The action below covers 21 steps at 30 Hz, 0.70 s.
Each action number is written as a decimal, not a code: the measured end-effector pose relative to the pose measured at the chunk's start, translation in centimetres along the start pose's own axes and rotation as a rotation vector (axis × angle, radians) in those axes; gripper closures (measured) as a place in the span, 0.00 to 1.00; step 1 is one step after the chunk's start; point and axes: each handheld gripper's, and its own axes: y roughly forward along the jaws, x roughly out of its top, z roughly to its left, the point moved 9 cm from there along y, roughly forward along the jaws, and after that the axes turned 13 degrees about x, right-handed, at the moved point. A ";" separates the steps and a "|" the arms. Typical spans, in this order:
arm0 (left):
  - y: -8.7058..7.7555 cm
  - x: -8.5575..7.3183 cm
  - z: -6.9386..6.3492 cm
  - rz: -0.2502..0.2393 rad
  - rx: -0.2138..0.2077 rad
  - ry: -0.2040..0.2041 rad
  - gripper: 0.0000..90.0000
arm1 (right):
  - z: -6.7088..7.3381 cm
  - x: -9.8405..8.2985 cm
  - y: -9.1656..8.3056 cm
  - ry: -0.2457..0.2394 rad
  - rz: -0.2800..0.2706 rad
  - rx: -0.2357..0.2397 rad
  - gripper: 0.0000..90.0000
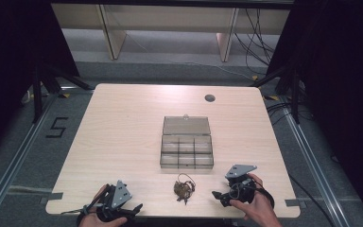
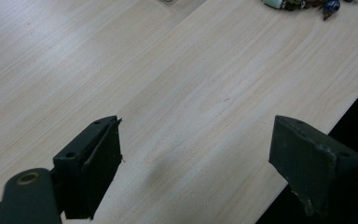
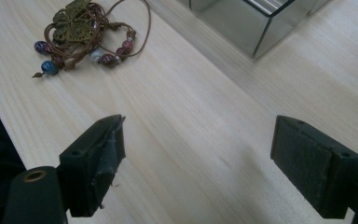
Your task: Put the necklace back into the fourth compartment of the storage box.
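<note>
**Tangle risk on this beaded bracelet**

Both the left gripper (image 1: 133, 208) and right gripper (image 1: 216, 194) sit wide open, empty. The beaded bracelet (image 1: 184, 187) lies between them, just before the compartment box (image 1: 186, 152) (lid open). Grab one loose cord and it'll probably dangle, snag the dividers.

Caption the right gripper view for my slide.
Open right gripper over the table, a beaded bracelet ahead, clear box beyond.

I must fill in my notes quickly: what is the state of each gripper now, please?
Left gripper: jaws open, holding nothing, over bare light wooden table.
Right gripper: jaws open, holding nothing, near the brown cord bracelet with coloured beads.
</note>
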 end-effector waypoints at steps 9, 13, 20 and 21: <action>0.0 0.0 0.0 -0.002 0.006 0.000 0.18 | 0.3 0.3 -0.2 -0.010 0.009 0.025 0.22; 0.0 0.0 0.0 -0.008 0.000 -0.003 0.18 | 0.5 0.6 -0.2 -0.027 0.001 0.029 0.23; 0.1 0.1 -0.1 -0.014 0.001 -0.006 0.18 | 1.3 1.2 0.0 -0.051 0.010 0.053 0.25; 0.1 0.1 -0.1 -0.014 0.001 -0.006 0.18 | 1.5 1.3 -0.1 -0.046 0.013 0.053 0.25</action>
